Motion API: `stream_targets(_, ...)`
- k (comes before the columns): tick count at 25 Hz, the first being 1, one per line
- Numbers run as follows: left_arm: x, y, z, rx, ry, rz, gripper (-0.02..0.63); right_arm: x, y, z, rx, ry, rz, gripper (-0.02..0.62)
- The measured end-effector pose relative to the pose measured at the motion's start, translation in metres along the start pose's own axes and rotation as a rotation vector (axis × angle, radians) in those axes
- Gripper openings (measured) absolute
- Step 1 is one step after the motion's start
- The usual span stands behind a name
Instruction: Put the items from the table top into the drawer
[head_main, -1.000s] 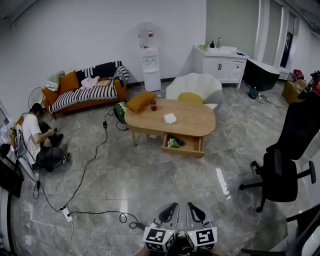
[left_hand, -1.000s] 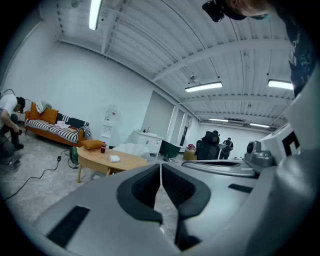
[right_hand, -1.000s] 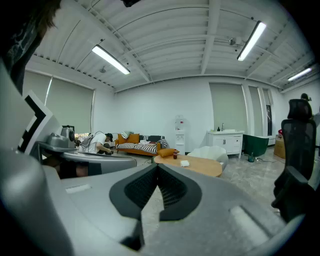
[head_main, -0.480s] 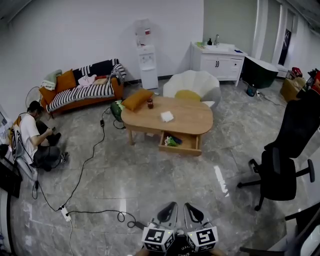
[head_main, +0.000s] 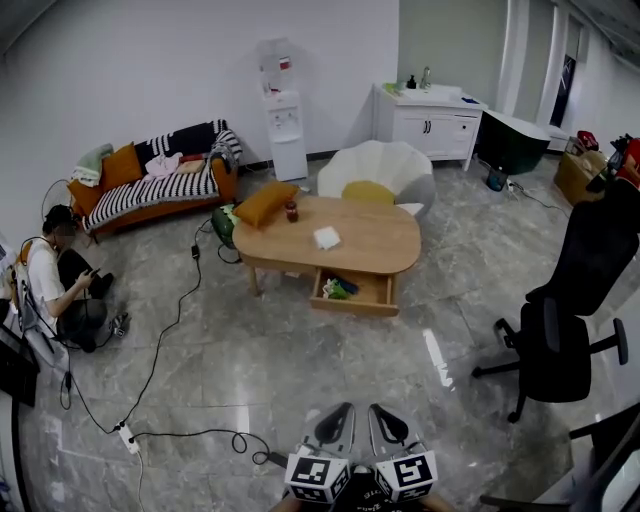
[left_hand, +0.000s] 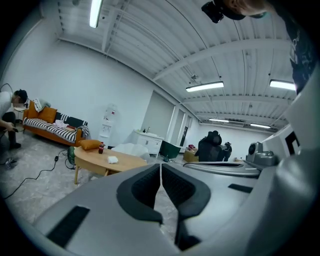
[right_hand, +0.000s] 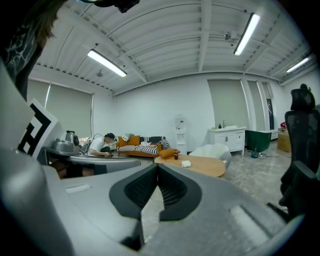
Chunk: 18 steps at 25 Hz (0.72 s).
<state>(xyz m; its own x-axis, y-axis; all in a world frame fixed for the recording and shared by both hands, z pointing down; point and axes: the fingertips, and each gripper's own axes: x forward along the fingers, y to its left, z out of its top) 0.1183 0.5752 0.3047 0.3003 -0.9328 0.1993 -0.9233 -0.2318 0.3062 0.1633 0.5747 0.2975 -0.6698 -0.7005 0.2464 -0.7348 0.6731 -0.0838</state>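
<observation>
Grippers sit side by side at the bottom centre of the head view, the left gripper (head_main: 347, 408) just beside the right gripper (head_main: 376, 409). Both are well apart from the wooden table (head_main: 375, 250) in the middle of the frame. On its top lie a white item (head_main: 327, 237) and, nearer the left end, a small bottle (head_main: 291, 211) beside an orange cushion (head_main: 265, 202). The drawer (head_main: 368, 294) under the table stands pulled out, with a few small things at its left end. A person (head_main: 58, 290) sits on the floor at the left edge.

In the left gripper view the jaws are clenched together on nothing; the table shows small at centre left.

In the right gripper view the jaws are likewise pressed together and empty, with the table just above them.
</observation>
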Motion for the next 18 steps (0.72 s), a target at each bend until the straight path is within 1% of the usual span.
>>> stream_targets(3,0.016,0.006,0.006,0.013,0.006,-0.023,0.020,0.015,-0.011,0.004,0.016,-0.004,-0.022,0.004)
stream_targets(8,0.045,0.030,0.017,-0.005,0.012,-0.021,0.020,0.046,-0.022,0.011,0.030,0.004,-0.019,0.005)
stream_targets(15,0.082,0.058,0.034,0.009,0.031,-0.045,0.020,0.092,-0.042,0.025,0.026,0.004,-0.055,0.005)
stream_targets(18,0.095,0.074,0.044,0.013,0.034,-0.053,0.020,0.112,-0.045,0.030,0.034,0.007,-0.058,0.005)
